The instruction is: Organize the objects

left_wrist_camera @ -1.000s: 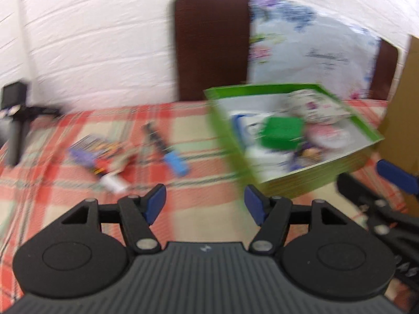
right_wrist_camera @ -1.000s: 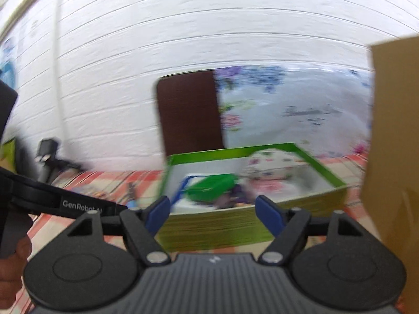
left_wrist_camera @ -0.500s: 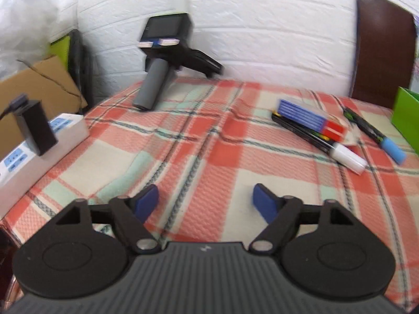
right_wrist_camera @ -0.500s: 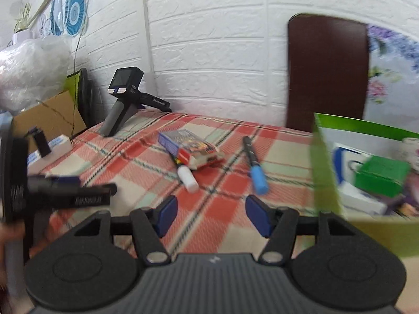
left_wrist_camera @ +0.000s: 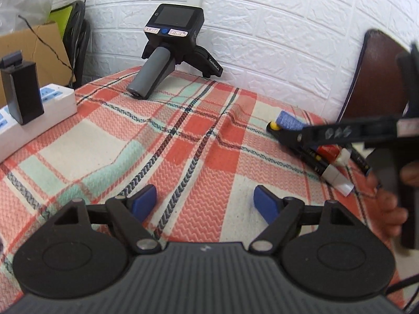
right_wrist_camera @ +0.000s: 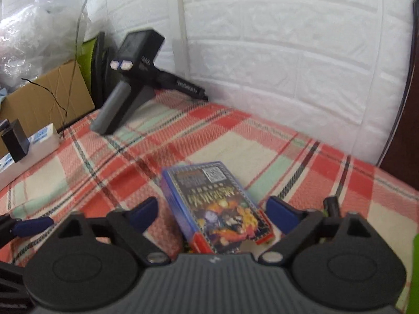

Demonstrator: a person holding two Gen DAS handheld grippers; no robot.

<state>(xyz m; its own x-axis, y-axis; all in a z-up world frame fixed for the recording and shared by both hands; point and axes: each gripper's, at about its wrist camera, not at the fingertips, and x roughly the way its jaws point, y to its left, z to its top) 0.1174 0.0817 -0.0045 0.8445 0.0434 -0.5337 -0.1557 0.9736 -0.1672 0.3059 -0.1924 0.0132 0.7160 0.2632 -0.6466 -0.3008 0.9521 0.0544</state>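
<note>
A blue card box [right_wrist_camera: 217,198] with a colourful picture lies on the plaid cloth [left_wrist_camera: 183,130], between the fingers of my right gripper [right_wrist_camera: 213,209]. Its jaws are opening and the pads stand clear of the box sides. In the left wrist view the right gripper's finger [left_wrist_camera: 327,133] reaches over the same blue box [left_wrist_camera: 288,120] and a black marker with a white cap [left_wrist_camera: 335,175]. A hand holds that gripper at the right edge. My left gripper [left_wrist_camera: 204,200] hovers open over bare cloth, nothing between its fingers. Another dark marker [right_wrist_camera: 331,204] peeks out beside the right finger.
A spare handheld gripper [left_wrist_camera: 167,49] leans on the white brick wall at the back. At the left a white power strip [left_wrist_camera: 52,99] carries a black adapter [left_wrist_camera: 22,96], with a cardboard box [right_wrist_camera: 44,96] behind. A dark chair back [left_wrist_camera: 371,78] stands at the right.
Both views swung left, away from the green box. The right gripper came down over the blue card box. The left gripper's jaws widened and it settled over bare cloth.
</note>
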